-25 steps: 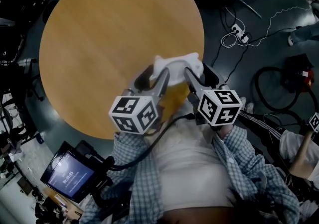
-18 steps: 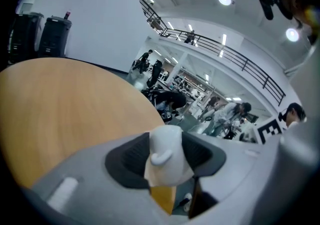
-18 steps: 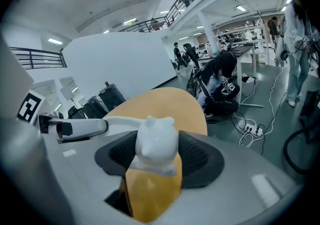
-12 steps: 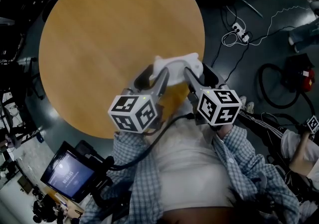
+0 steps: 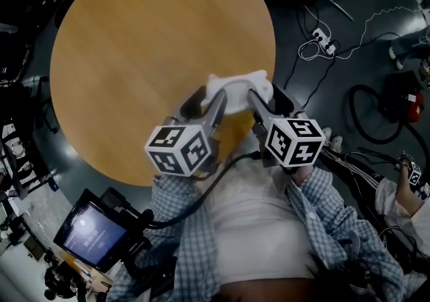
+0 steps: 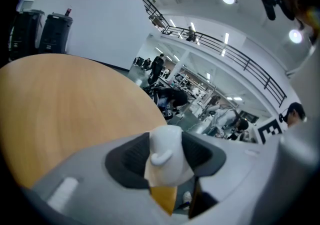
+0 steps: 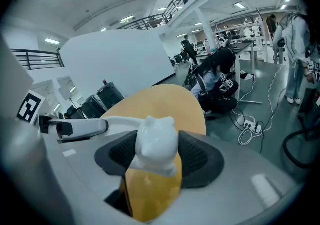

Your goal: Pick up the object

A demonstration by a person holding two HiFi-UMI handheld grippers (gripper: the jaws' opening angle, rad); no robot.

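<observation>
Left gripper (image 5: 213, 101) and right gripper (image 5: 259, 98) fingers each clamp an end of the white animal figurine (image 5: 239, 84) (eared head rightward) at the round worktop's (image 5: 148, 52) near rim; beyond, open wood reaches the far edge, cabled floor (image 5: 302, 116) around

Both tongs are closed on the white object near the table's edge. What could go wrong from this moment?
1. The white object looks smooth and rounded where the left tongs and right tongs pinch it, so an end might slip out.
2. Both hold one piece; pulling or twisting the hands apart could strain its thin middle part.
3. It hangs by the rim of the table; if dropped, it may fall to the floor.
</observation>
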